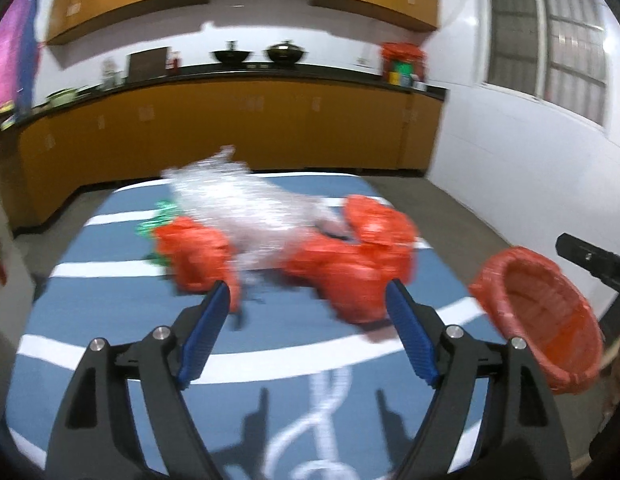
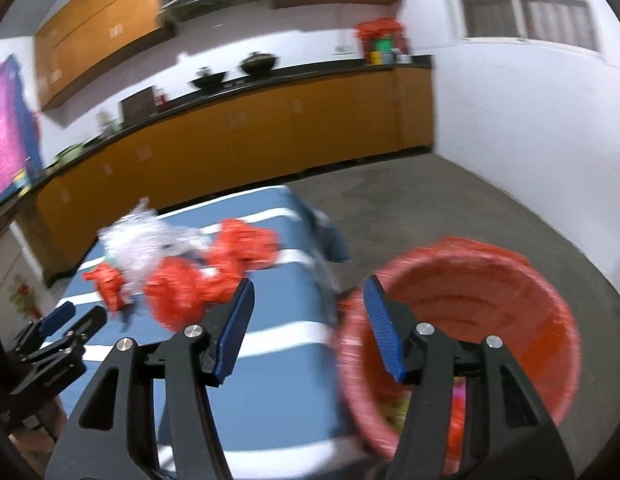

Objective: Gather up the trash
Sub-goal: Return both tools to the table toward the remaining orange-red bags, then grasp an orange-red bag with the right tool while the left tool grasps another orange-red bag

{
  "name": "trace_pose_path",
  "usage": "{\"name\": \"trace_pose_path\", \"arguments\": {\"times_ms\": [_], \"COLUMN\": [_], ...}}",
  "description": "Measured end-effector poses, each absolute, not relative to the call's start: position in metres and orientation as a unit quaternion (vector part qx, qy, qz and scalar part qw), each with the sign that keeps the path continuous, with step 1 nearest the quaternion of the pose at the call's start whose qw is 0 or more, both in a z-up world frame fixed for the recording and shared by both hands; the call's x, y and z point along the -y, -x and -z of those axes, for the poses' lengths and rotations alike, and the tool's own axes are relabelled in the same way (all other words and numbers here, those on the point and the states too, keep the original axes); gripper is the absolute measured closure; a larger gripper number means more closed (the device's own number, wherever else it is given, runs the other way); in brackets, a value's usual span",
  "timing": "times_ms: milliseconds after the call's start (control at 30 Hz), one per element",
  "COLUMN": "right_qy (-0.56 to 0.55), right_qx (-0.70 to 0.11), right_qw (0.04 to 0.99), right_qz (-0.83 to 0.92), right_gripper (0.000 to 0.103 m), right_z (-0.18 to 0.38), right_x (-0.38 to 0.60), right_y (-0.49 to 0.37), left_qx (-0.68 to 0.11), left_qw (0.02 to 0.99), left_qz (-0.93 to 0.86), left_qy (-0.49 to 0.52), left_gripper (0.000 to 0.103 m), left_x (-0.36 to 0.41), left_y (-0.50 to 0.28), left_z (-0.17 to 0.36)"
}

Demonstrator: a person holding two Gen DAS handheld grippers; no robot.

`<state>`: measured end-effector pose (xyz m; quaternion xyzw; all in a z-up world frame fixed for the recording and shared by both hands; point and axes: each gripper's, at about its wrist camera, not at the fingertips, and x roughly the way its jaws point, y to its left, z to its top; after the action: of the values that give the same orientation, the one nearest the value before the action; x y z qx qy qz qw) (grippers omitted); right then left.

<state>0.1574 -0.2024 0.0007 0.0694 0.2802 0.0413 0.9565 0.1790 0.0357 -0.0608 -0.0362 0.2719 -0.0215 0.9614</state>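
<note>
Table (image 1: 110,364), blue cloth with white stripes, filled most of both views; kitchen counter and cabinets sat behind it. Red basket (image 2: 510,308) stood off the table's right edge, below cloth level, mouth up, with some colourful scraps already inside. You had the right gripper (image 2: 308,294) hovering over the basket's near rim, jaws spread, nothing between them.

Trash sat mid-table: a crumpled clear plastic sheet (image 1: 246,208) lying over and between two crumpled red bags (image 1: 350,256), touching both. A green scrap (image 1: 158,220) poked out at the pile's left end. Motion blur hid the finer edges.

Your left gripper (image 1: 310,300) was spread wide just short of the pile, pads empty, the left pad (image 1: 206,328) lined up near the smaller red clump. Whether it touched the bag I could not tell.

Judgement: the step was reaching in for the next piece, with the task partly done.
- You should have closed on one bunched fold of red bag, not on the flat clear sheet, which would likely slip.
- Because the sheet overlapped both bags, a slow lift would have shown what dragged along.
- Carrying low toward the basket made sense, and the right gripper needed to clear the rim first.
</note>
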Motion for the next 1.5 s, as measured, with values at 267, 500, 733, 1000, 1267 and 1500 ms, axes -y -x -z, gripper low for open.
{"name": "trace_pose_path", "arguments": {"times_ms": [267, 500, 733, 1000, 1267, 1500], "right_qy": [-0.044, -0.012, 0.031, 0.055, 0.038, 0.04], "right_qx": [-0.3, -0.343, -0.38, -0.389, -0.379, -0.358], "right_qw": [0.945, 0.928, 0.913, 0.907, 0.91, 0.919], "right_qz": [-0.123, -0.142, -0.146, -0.15, -0.166, -0.161], "right_gripper": [0.045, 0.045, 0.046, 0.078, 0.087, 0.089], "right_z": [0.009, 0.036, 0.06, 0.068, 0.055, 0.042], "right_x": [0.122, 0.074, 0.054, 0.054, 0.068, 0.086], "right_y": [-0.198, -0.24, -0.253, -0.249, -0.226, -0.197], "left_qx": [-0.261, -0.26, -0.265, -0.269, -0.269, -0.276], "left_qw": [0.962, 0.957, 0.954, 0.953, 0.955, 0.955], "left_qz": [-0.057, -0.095, -0.106, -0.097, -0.079, -0.053], "left_qy": [0.063, 0.083, 0.096, 0.102, 0.095, 0.096], "left_gripper": [0.023, 0.022, 0.022, 0.022, 0.022, 0.022], "left_x": [-0.114, -0.153, -0.169, -0.168, -0.154, -0.135], "left_y": [-0.175, -0.166, -0.165, -0.17, -0.179, -0.202], "left_z": [0.058, 0.061, 0.067, 0.069, 0.067, 0.065]}}
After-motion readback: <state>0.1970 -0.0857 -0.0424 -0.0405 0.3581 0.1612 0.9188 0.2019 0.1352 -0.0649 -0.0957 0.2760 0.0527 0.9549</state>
